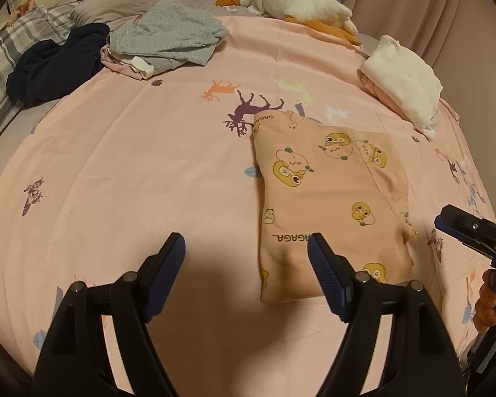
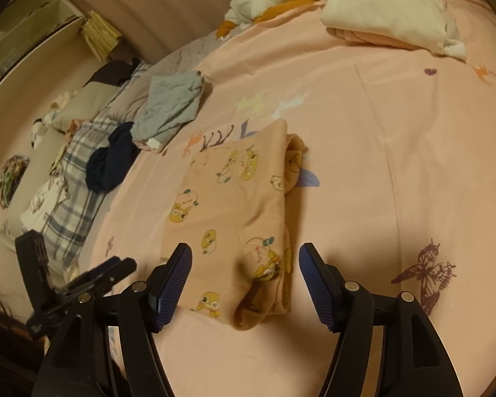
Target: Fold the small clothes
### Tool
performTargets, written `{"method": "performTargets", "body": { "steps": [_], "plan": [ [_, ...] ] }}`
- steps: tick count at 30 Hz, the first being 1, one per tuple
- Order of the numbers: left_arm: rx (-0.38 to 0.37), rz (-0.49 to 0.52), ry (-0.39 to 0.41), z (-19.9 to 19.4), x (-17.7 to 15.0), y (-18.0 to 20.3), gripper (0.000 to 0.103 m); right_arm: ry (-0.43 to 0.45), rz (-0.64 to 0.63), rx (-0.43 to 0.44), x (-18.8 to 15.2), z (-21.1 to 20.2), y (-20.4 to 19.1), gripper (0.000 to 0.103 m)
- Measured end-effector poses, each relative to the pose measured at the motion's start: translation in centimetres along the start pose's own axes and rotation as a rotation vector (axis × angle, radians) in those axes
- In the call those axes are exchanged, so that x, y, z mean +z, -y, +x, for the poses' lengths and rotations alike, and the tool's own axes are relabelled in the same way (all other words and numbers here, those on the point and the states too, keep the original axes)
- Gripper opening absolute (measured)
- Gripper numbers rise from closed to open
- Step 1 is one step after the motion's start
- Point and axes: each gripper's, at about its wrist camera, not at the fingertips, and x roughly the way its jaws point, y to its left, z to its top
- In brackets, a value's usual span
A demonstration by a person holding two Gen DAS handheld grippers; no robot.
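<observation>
A small peach garment with yellow cartoon prints [image 1: 327, 198] lies folded flat on the pink bedsheet [image 1: 132, 165]. My left gripper [image 1: 246, 248] is open above the sheet, its right finger over the garment's near left corner, nothing between the pads. In the right wrist view the same garment [image 2: 234, 211] lies ahead. My right gripper [image 2: 244, 258] is open and straddles its near end without touching it. The right gripper also shows at the right edge of the left wrist view [image 1: 469, 231], held by a hand [image 1: 486, 301].
A grey garment [image 1: 168, 39] and a dark navy one [image 1: 56, 63] lie at the far left. A folded white and pink stack [image 1: 403, 79] sits far right, with a plush goose [image 1: 297, 3] beyond it. Plaid bedding [image 2: 72, 198] borders the sheet's left.
</observation>
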Motion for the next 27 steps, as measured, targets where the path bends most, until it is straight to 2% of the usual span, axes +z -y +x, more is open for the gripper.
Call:
{"method": "performTargets", "body": {
  "steps": [4,8,18,21,24,27],
  "plan": [
    [0.004,0.012,0.013,-0.7,0.0,0.5,0.088,0.01,-0.03,-0.01,-0.2,-0.4,-1.1,0.075],
    [0.01,0.031,0.029,-1.7,-0.1,1.1,0.089,0.021,-0.075,-0.042,-0.4,-1.2,-2.2,0.079],
    [0.013,0.037,0.057,-4.7,-0.1,2.4,0.101,0.07,-0.191,-0.127,-1.3,-3.2,-5.4,0.087],
    [0.009,0.045,0.068,-5.7,-0.1,3.0,0.102,0.089,-0.225,-0.143,-1.6,-3.8,-6.2,0.095],
    [0.007,0.052,0.064,-6.2,-0.1,3.4,0.102,0.102,-0.247,-0.161,-1.9,-4.0,-7.0,0.095],
    [0.051,0.064,0.062,-6.8,-0.2,4.0,0.102,0.113,-0.266,-0.189,-2.1,-4.3,-7.5,0.1]
  ]
}}
